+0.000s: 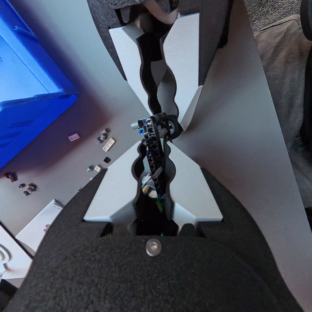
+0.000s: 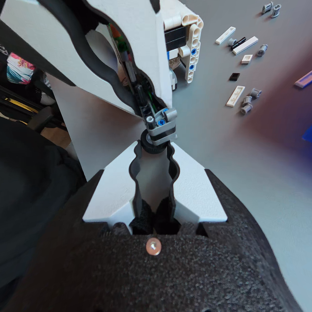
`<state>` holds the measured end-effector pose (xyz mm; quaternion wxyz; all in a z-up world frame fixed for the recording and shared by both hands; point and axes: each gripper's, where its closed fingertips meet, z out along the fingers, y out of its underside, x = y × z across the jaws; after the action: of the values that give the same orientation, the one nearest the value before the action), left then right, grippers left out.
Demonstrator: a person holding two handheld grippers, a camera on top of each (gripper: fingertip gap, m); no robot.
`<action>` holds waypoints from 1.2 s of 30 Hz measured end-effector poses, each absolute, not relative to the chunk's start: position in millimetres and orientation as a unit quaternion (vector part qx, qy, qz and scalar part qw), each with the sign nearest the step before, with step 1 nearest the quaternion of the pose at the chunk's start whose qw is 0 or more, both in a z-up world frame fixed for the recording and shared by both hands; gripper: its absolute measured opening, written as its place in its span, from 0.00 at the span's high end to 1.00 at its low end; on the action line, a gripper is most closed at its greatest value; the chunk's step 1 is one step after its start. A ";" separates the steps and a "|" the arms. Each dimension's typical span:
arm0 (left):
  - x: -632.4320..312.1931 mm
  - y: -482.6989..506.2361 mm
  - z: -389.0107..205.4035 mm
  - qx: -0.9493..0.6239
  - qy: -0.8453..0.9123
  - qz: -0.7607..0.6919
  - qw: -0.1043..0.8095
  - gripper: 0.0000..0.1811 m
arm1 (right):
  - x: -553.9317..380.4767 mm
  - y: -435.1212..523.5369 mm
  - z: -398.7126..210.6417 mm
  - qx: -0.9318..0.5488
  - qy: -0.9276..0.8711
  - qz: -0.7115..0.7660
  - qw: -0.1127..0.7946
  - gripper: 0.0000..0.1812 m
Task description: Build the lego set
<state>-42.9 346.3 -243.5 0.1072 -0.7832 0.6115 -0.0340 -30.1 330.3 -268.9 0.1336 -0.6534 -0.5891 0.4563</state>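
Left hand-held gripper (image 1: 154, 145): fingers closed on a black studless beam assembly (image 1: 152, 152), which runs lengthwise between its wavy black pads; the assembly's far end projects beyond the fingertips, carrying blue pins, a grey connector and a small black wheel (image 1: 173, 128).

Right hand-held gripper (image 2: 154, 145): tips closed around the same small black wheel, meeting the left hand-held gripper nose to nose above the worktop (image 1: 228, 152). Seen from the left wrist view it enters from the top, its tips at the wheel.

Worktop, grey, items lying loose:
- white flat tiles (image 2: 245, 45), several, some long and one small square, right of the right hand-held gripper;
- grey bush connectors (image 2: 246, 104), in small clusters near the tiles;
- black square tile (image 2: 234, 76), apart from the others;
- lilac flat piece (image 1: 74, 136), near the blue bin;
- partly built white section (image 2: 192, 50) with a curved white beam and blue pins, standing behind the left hand-held gripper in the right wrist view.

Blue bin (image 1: 33, 108): at the worktop's far left in the left wrist view.

White booklet (image 1: 38, 224): on the worktop's lower left, partly hidden by the gripper body.
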 end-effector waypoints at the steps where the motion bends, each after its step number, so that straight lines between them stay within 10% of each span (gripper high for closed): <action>1: -42.1 346.2 -245.0 -0.780 0.615 -0.029 0.111 0.90 | -29.6 330.6 -271.3 -0.655 -0.595 0.447 0.133 0.84; 36: -53.2 362.5 -238.5 -0.787 0.604 0.005 0.126 0.85 | -36.7 336.6 -262.5 -0.633 -0.598 0.467 0.153 0.84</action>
<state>-53.2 362.5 -238.5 0.1259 -0.7866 0.6045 0.0054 -36.7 336.6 -262.5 0.1531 -0.6328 -0.5984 0.4670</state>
